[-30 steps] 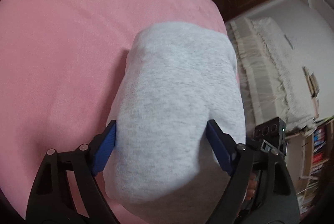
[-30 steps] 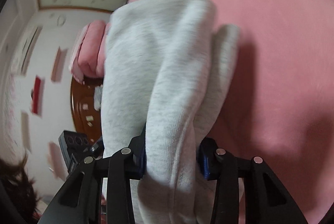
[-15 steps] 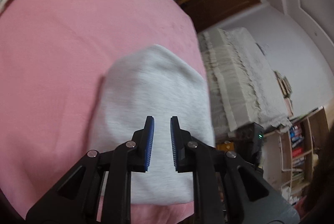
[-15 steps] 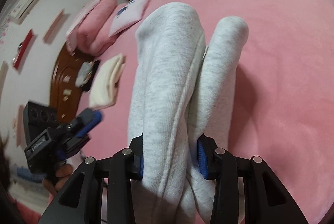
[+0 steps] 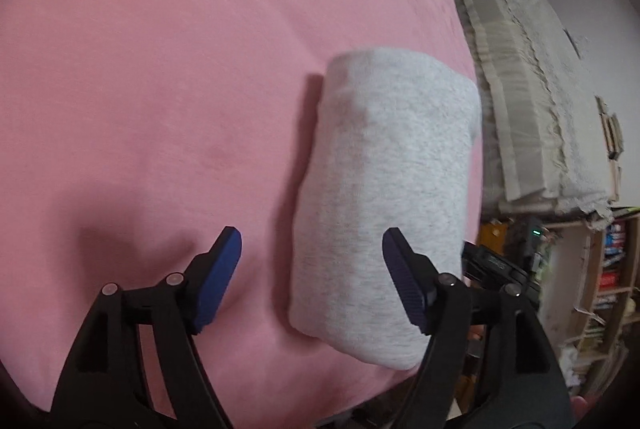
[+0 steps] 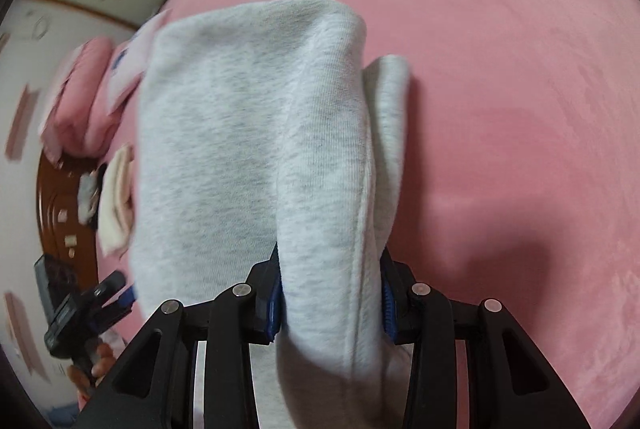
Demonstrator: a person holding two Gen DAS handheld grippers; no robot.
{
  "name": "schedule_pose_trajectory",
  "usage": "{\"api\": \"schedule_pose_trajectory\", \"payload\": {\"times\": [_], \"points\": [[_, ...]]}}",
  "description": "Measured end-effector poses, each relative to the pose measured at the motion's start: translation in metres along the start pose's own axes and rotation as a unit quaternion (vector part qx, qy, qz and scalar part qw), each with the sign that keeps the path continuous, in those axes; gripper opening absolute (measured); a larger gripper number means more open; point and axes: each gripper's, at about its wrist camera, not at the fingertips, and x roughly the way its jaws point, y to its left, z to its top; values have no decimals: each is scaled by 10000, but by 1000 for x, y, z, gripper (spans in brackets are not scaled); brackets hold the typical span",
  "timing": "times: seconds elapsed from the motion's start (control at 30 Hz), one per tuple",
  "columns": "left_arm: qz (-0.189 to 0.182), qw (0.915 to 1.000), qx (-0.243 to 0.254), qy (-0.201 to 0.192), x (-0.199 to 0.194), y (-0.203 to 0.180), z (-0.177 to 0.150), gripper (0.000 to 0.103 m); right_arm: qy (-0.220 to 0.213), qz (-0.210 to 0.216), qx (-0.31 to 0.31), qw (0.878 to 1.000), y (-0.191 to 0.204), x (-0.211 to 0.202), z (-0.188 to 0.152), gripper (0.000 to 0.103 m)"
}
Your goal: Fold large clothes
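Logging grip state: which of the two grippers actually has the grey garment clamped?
The right gripper: its pads press a bunched fold of the grey garment. The left gripper is opening, its pads apart and pressing nothing.

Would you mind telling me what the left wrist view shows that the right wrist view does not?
Only the left wrist view shows the left gripper from behind, its jaws opening and standing wide, one in front of the grey garment without pressing it, plus a cream fringed cover and bookshelves. Only the right wrist view shows the right gripper clamped on a thick fold of the garment, and pink pillows. Both show the garment on the pink bedspread.
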Motion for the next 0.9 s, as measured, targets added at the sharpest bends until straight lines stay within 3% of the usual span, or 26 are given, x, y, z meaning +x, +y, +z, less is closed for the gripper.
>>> {"api": "schedule_pose_trajectory", "payload": {"times": [0.17,0.33,0.4,0.5,0.53,0.57,0.63,0.73,0.9], "points": [[-482,9967,196,624,37,0,8,82,10,-321,-100,9994,-15,17,2,37],[-1255,9880,95,898,70,-8,20,90,105,-20,174,9998,-32,30,7,38],[-1204,9885,147,904,76,-11,25,98,131,60,104,9998,-38,36,3,38],[-871,9905,190,1044,97,-12,37,100,203,112,88,9997,-59,37,9,39],[-957,9887,147,1144,101,-9,40,103,215,119,76,9997,-58,38,10,39],[-1175,9855,48,1224,110,-7,43,103,218,125,67,9997,-68,35,15,39],[-1214,9845,-90,1267,145,-7,51,103,208,195,143,9995,-73,38,25,39],[-1408,9833,-184,1137,155,0,55,102,184,277,249,9991,-100,22,29,39],[-1498,9840,-115,959,146,1,47,90,-44,-128,-275,9995,-68,3,22,33]]}}
